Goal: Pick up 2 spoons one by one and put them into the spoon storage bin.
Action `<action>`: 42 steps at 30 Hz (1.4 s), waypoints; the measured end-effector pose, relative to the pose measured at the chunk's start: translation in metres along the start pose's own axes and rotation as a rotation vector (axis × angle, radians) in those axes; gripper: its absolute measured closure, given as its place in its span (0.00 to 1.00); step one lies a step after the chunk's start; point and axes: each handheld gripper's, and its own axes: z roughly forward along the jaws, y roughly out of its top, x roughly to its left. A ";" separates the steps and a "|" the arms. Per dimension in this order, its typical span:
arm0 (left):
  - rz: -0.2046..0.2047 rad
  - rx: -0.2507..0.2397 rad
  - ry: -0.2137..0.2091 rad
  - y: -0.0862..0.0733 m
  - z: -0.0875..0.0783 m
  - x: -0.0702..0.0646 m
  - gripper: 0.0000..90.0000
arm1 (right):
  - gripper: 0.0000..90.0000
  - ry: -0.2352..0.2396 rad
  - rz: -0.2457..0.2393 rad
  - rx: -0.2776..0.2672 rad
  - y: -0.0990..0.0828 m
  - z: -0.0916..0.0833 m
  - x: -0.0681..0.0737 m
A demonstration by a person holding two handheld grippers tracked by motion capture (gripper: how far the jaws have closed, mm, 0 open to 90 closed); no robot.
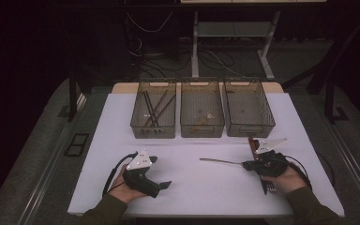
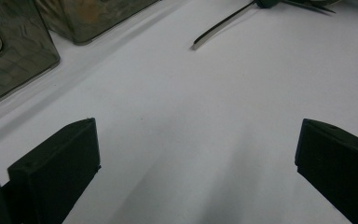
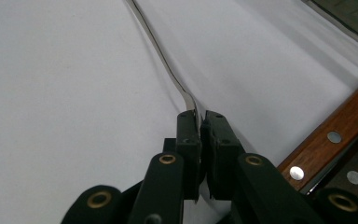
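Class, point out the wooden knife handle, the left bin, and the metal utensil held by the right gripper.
wooden knife handle (image 3: 328, 140), right gripper view, riveted side
left bin (image 1: 153, 131), high view, front wall
metal utensil (image 3: 161, 58), right gripper view, mid-shaft

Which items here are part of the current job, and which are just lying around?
In play:
- right tool, shut on the thin metal utensil
- three mesh bins, likely where it goes

Idle:
- left tool, open over bare white table
- wooden-handled knife beside the right tool
- dark rods already in the left bin

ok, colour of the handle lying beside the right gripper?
Reddish-brown wood handle with silver rivets, clearest in the right gripper view.
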 end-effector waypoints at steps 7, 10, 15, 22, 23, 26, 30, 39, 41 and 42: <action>0.009 0.001 0.004 0.000 -0.001 0.000 0.00 | 0.94 -0.018 0.013 -0.021 0.000 -0.003 -0.001; 0.012 0.002 0.008 0.000 -0.001 0.000 0.00 | 0.94 -0.018 0.038 -0.039 0.000 -0.007 -0.003; 0.007 -0.001 0.008 0.000 -0.001 0.001 0.00 | 0.94 -0.037 0.065 -0.063 0.001 -0.013 -0.005; 0.001 -0.005 0.007 -0.001 -0.001 0.002 0.00 | 0.94 -0.052 0.078 -0.118 0.006 -0.023 -0.002; 0.000 -0.006 0.007 -0.001 -0.002 0.002 0.00 | 0.94 -0.056 0.084 -0.124 0.007 -0.025 -0.002; -0.003 -0.009 0.007 -0.001 -0.002 0.003 0.00 | 0.94 -0.061 0.101 -0.143 0.010 -0.028 -0.002; 0.000 -0.008 0.003 -0.001 -0.001 0.002 0.00 | 0.94 -0.070 0.127 -0.172 0.015 -0.032 -0.002; -0.008 -0.020 -0.001 -0.001 -0.001 0.001 0.00 | 0.94 -0.118 0.174 -0.219 0.032 -0.042 -0.001; -0.007 -0.024 0.000 -0.001 -0.001 0.002 0.00 | 0.94 -0.137 0.179 -0.228 0.037 -0.041 -0.002; -0.008 -0.024 0.001 -0.001 -0.002 0.002 0.00 | 0.94 -0.142 0.184 -0.231 0.039 -0.041 -0.002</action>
